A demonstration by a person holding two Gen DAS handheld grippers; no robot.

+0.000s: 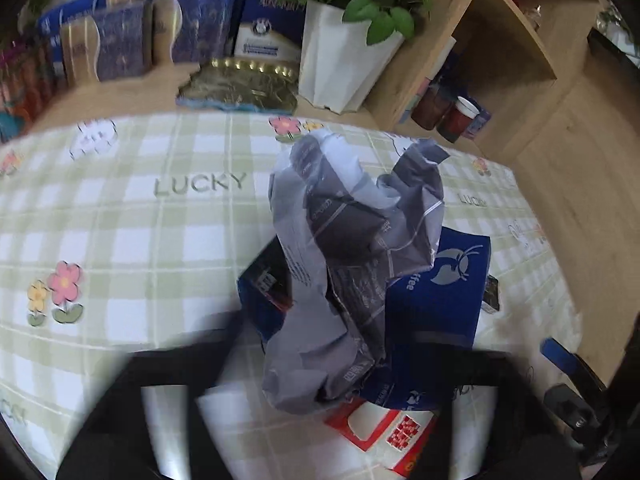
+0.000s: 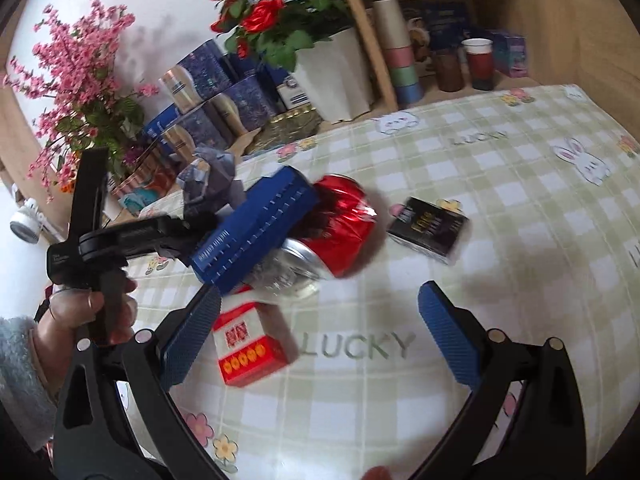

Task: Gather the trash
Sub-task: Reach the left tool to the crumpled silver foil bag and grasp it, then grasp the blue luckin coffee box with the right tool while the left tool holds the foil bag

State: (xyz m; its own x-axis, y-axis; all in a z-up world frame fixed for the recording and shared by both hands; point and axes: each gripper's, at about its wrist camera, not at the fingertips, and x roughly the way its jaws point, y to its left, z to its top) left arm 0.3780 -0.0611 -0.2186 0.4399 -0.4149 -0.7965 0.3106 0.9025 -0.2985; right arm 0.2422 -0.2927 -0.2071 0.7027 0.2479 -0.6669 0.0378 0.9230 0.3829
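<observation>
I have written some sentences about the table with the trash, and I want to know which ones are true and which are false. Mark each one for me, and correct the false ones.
1. The jaws of the right gripper stand open. True.
2. The crushed can is green. False: it is red and silver.
3. The small black box lies on the checked tablecloth, apart from the can. True.
4. The white pot holds yellow flowers. False: it holds red roses with green leaves.
5. The red and white box stands on the wooden shelf. False: it lies on the tablecloth, close to the right gripper.
</observation>
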